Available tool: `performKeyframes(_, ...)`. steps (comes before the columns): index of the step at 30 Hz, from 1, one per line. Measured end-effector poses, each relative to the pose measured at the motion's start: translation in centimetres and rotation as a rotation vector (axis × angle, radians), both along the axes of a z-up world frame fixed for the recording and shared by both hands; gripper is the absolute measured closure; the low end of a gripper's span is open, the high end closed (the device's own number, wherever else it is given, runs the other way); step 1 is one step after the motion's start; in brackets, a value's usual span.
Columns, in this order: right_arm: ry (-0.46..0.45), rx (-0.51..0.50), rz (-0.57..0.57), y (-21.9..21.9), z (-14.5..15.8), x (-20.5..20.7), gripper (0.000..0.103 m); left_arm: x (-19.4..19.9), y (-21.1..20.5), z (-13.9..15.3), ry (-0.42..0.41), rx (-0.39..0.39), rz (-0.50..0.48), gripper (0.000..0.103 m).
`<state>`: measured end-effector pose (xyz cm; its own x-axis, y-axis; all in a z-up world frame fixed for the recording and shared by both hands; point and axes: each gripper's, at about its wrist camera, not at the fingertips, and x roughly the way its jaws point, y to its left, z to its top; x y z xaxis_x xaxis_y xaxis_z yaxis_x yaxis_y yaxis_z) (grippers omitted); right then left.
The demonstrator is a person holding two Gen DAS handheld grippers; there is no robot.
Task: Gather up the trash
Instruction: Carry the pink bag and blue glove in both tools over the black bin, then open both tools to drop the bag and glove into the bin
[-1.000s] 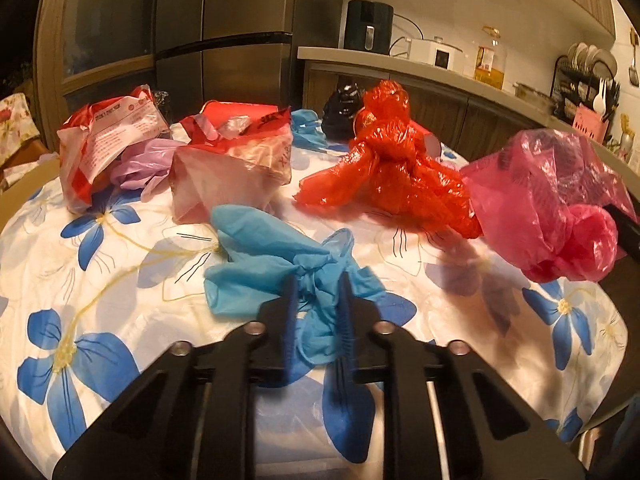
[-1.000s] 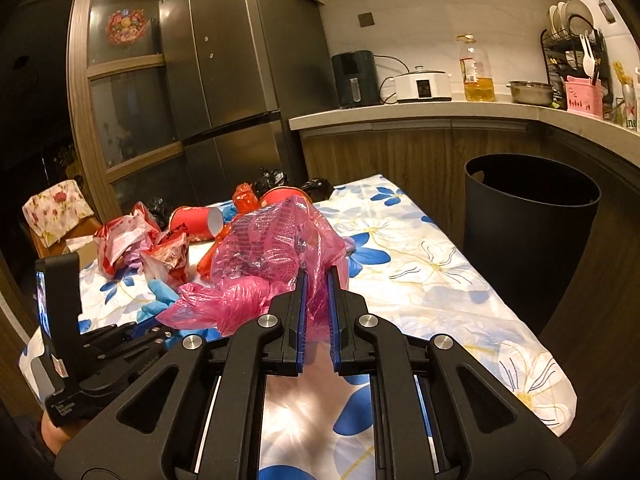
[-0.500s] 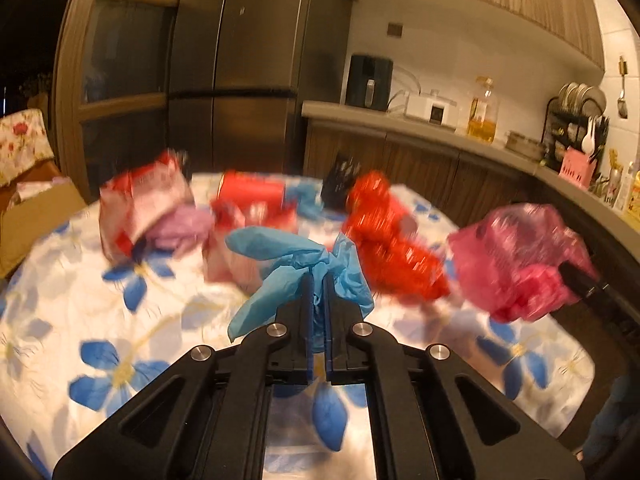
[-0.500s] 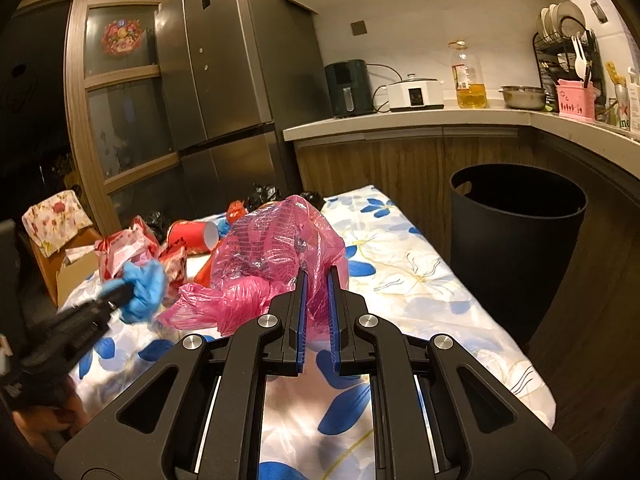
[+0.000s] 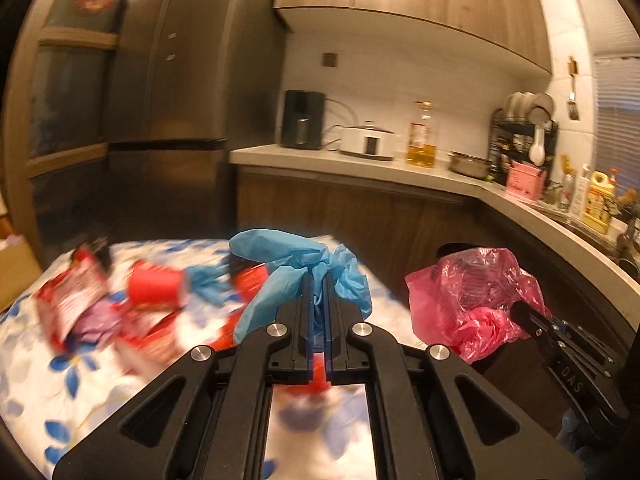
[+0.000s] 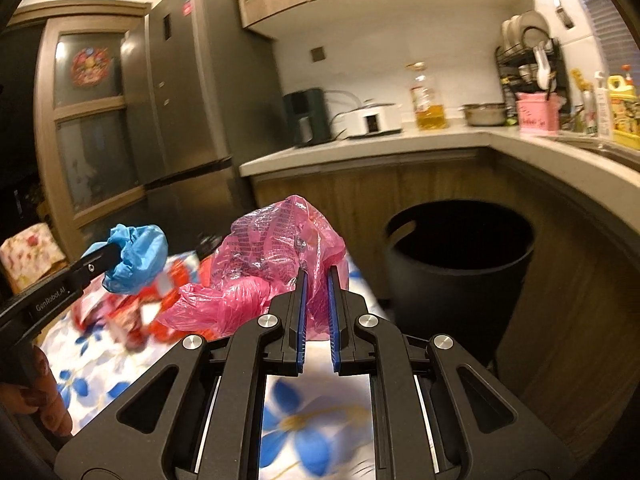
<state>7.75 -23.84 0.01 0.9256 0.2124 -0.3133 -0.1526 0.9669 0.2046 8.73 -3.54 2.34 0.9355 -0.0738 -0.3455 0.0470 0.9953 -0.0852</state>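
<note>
My left gripper (image 5: 318, 280) is shut on a crumpled blue glove (image 5: 296, 264), held well above the flowered table (image 5: 60, 360). From the right wrist view the same blue glove (image 6: 136, 256) hangs at the left gripper's tip (image 6: 114, 254). My right gripper (image 6: 316, 276) is shut on a pink plastic bag (image 6: 272, 256), lifted off the table; that pink bag (image 5: 468, 296) also shows at the right of the left wrist view. A black trash bin (image 6: 460, 264) stands open to the right, beyond the table's end.
Red wrappers, a red cup (image 5: 156, 290), another blue glove (image 5: 208, 284) and a purple scrap (image 5: 96, 316) lie blurred on the table. A wooden counter (image 6: 400, 148) with appliances runs behind the bin. A fridge (image 6: 188, 100) stands at the back left.
The left gripper closed on the blue glove and lifted it off the table. The right gripper carried the pink bag up and toward the bin, which now looms larger.
</note>
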Motion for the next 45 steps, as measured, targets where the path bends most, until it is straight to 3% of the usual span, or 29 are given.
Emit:
performKeyframes(15,-0.05,-0.044,-0.298,-10.2,1.4,6.5,0.094,9.0,-12.7,1.9,-0.053,-0.022,-0.257,0.1)
performKeyframes(22,-0.026,-0.042,-0.333,-12.9,1.0,9.3,0.093,12.3,-17.2,0.3,-0.037,-0.021,-0.325,0.1)
performKeyframes(34,0.007,-0.062,-0.337,-14.3,-0.4,12.4,0.092,15.8,-19.4,-2.0,0.023,-0.036,-0.362,0.099)
performKeyframes(37,0.026,-0.058,-0.337,-14.6,-0.8,12.9,0.086,16.4,-19.7,-2.6,0.041,-0.046,-0.374,0.099)
performKeyframes(40,0.042,-0.056,-0.339,-15.0,-1.3,13.3,0.075,16.5,-19.8,-3.0,0.044,-0.036,-0.379,0.086)
performKeyframes(41,0.046,-0.055,-0.341,-15.1,-1.4,13.3,0.073,16.5,-19.8,-3.1,0.043,-0.033,-0.377,0.073)
performKeyframes(45,0.048,-0.044,-0.351,-15.5,-1.6,13.2,0.063,16.5,-19.3,-3.3,0.048,-0.04,-0.357,0.056)
